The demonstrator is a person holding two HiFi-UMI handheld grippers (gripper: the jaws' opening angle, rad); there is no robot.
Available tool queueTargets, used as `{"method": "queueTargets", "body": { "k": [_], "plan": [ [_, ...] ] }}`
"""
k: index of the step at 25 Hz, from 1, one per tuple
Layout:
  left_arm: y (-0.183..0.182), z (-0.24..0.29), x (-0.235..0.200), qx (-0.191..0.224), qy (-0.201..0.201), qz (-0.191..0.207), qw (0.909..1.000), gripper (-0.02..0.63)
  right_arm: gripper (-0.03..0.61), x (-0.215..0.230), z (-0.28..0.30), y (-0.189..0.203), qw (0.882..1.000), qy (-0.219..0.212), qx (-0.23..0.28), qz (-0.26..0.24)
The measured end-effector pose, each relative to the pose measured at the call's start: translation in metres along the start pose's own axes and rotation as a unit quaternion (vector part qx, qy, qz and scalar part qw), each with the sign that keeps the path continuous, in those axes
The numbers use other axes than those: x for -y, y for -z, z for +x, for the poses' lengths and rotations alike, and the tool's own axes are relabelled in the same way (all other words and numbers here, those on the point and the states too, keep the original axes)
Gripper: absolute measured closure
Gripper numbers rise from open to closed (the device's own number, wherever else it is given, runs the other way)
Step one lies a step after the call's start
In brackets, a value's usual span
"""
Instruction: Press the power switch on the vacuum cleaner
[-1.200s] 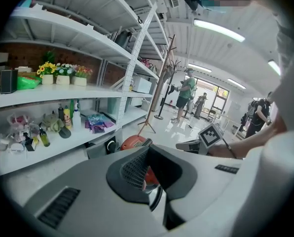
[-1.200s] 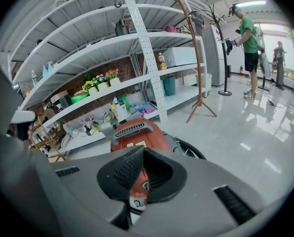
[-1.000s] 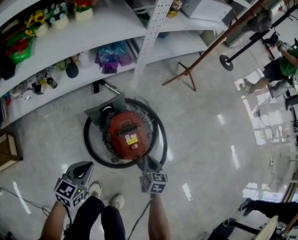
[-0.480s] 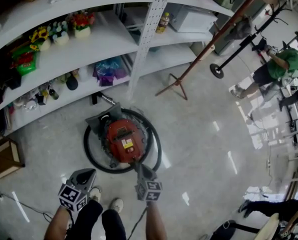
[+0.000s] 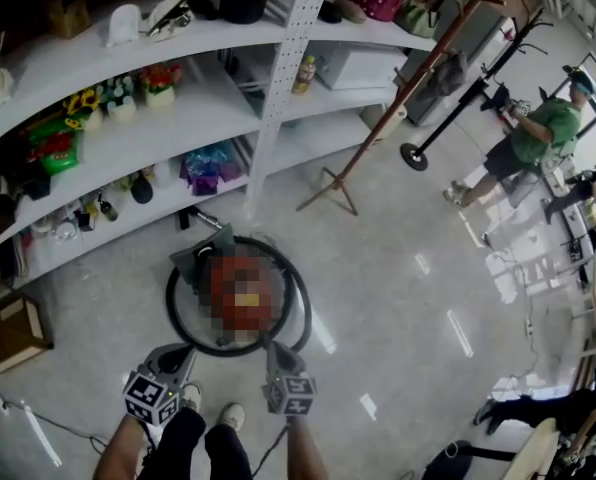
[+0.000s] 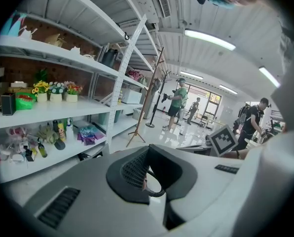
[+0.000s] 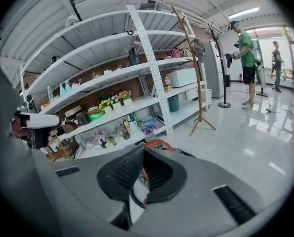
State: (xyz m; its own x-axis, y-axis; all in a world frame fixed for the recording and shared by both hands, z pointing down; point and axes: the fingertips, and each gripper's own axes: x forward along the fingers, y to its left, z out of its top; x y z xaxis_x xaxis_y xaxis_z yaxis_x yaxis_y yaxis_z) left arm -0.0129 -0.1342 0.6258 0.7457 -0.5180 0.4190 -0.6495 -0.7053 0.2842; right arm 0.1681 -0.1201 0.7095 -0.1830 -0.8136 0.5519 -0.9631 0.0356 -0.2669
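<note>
The vacuum cleaner (image 5: 240,293) sits on the floor (image 5: 398,298) inside its coiled hose (image 5: 177,320), with the right gripper (image 5: 278,353) at its near edge, jaws clenched empty, likely to prod the switch, while the left gripper (image 5: 170,358), also closed on nothing, hangs idle at the near left.

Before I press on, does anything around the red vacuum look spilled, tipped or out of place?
Nothing stands out. The round red vacuum cleaner sits upright on the pale glossy floor, its black hose coiled in a ring round it. No spill shows on the floor nearby.
</note>
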Motion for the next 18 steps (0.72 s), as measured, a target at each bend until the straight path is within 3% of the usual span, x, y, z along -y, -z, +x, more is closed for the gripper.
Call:
{"method": "queueTargets", "body": {
  "k": [9, 18],
  "plan": [
    [-0.052, -0.025, 0.033, 0.022, 0.013, 0.003, 0.9997, 0.606, 0.571, -0.036, -0.062, -0.040, 1.000, -0.006, 0.017, -0.001],
    [-0.105, -0.048, 0.053, 0.052, 0.026, 0.031, 0.9978, 0.606, 0.571, -0.052, -0.117, -0.093, 0.998, 0.010, 0.057, -0.010]
  ]
}}
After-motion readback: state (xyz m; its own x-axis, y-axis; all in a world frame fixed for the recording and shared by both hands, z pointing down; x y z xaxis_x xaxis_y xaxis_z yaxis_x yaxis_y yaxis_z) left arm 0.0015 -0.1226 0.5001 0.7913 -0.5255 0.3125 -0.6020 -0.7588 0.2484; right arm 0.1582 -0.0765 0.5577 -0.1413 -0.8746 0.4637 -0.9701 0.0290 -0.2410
